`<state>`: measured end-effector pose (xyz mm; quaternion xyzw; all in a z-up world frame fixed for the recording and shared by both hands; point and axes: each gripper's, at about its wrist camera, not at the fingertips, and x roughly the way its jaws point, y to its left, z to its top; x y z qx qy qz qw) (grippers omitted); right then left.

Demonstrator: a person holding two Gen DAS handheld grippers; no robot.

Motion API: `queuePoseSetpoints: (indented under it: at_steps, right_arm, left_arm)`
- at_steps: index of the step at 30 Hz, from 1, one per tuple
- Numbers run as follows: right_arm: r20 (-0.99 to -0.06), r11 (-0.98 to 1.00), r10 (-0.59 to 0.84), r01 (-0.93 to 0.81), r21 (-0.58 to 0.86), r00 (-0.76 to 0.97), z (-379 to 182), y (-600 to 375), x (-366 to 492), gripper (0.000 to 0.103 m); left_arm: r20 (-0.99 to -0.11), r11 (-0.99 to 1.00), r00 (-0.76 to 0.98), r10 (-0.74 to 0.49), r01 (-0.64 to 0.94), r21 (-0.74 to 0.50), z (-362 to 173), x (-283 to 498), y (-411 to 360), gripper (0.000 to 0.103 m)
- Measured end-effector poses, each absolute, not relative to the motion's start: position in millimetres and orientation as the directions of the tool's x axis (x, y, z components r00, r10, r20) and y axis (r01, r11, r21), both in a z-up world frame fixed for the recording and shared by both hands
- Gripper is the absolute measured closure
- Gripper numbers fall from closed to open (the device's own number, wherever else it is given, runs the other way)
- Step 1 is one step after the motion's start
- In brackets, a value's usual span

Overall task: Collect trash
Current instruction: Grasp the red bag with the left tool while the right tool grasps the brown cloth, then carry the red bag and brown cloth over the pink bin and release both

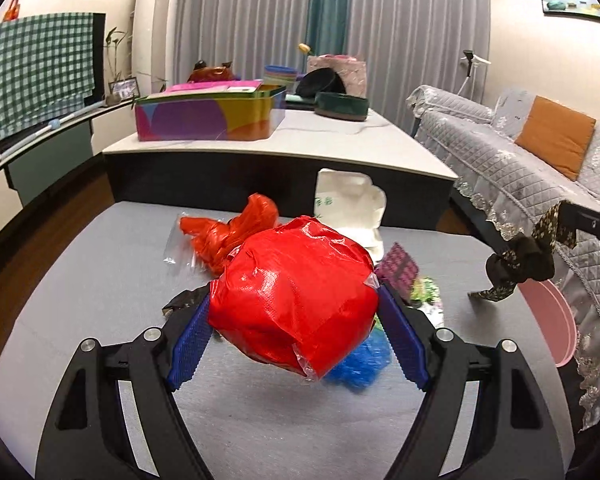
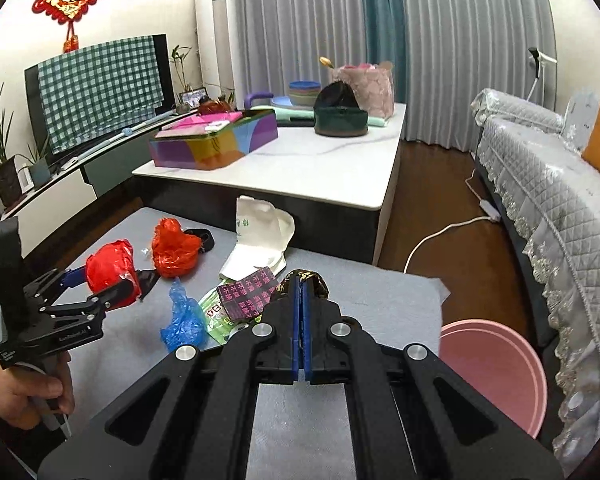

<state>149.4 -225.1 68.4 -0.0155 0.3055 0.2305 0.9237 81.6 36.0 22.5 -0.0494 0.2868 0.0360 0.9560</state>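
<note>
Gripping red wrapped bundle (image 1: 296, 296) firmly between wide-set pads of left gripper (image 1: 296, 330), lifted clear above grey mat (image 1: 100, 280). Pinching dark patterned scrap (image 2: 302, 282) in fully closed right gripper (image 2: 302, 292), likewise above mat. Advising carrying both across to pink bin (image 2: 496, 372) beside mat, keeping grips steady and releasing only once over its rim.

Two grippers – left gripper (image 1: 294, 316), right gripper (image 2: 302, 280); two red plastic bundles – one held (image 1: 292, 296), one lying (image 1: 228, 236); one blue bag (image 2: 182, 320); one white foam box (image 2: 260, 236); one pink bin (image 2: 496, 372).
</note>
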Motion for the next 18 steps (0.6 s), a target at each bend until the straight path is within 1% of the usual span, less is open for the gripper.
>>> queuePoseSetpoints:
  at_steps: [4, 9, 13, 18]
  right_arm:
    - [-0.544, 0.894, 0.420, -0.435, 0.109, 0.727, 79.4, -236.3, 136.3, 0.102]
    - [-0.515, 0.904, 0.408, -0.413, 0.113, 0.754, 77.2, -250.5, 126.4, 0.102]
    - [-0.508, 0.913, 0.400, -0.383, 0.145, 0.762, 69.9, -266.5, 124.3, 0.102]
    - [-0.494, 0.924, 0.374, -0.360, 0.127, 0.785, 70.7, -279.2, 119.6, 0.102]
  left_arm:
    - [-0.540, 0.995, 0.842, 0.021, -0.070, -0.071, 27.0, 76.0, 25.0, 0.027]
    - [-0.531, 0.997, 0.847, 0.004, -0.045, -0.064, 30.0, 72.3, 12.8, 0.027]
    - [-0.525, 0.998, 0.851, -0.011, -0.021, -0.054, 30.8, 69.5, 0.8, 0.027]
    - [-0.519, 0.999, 0.854, -0.037, 0.012, -0.051, 30.7, 69.5, -15.3, 0.027]
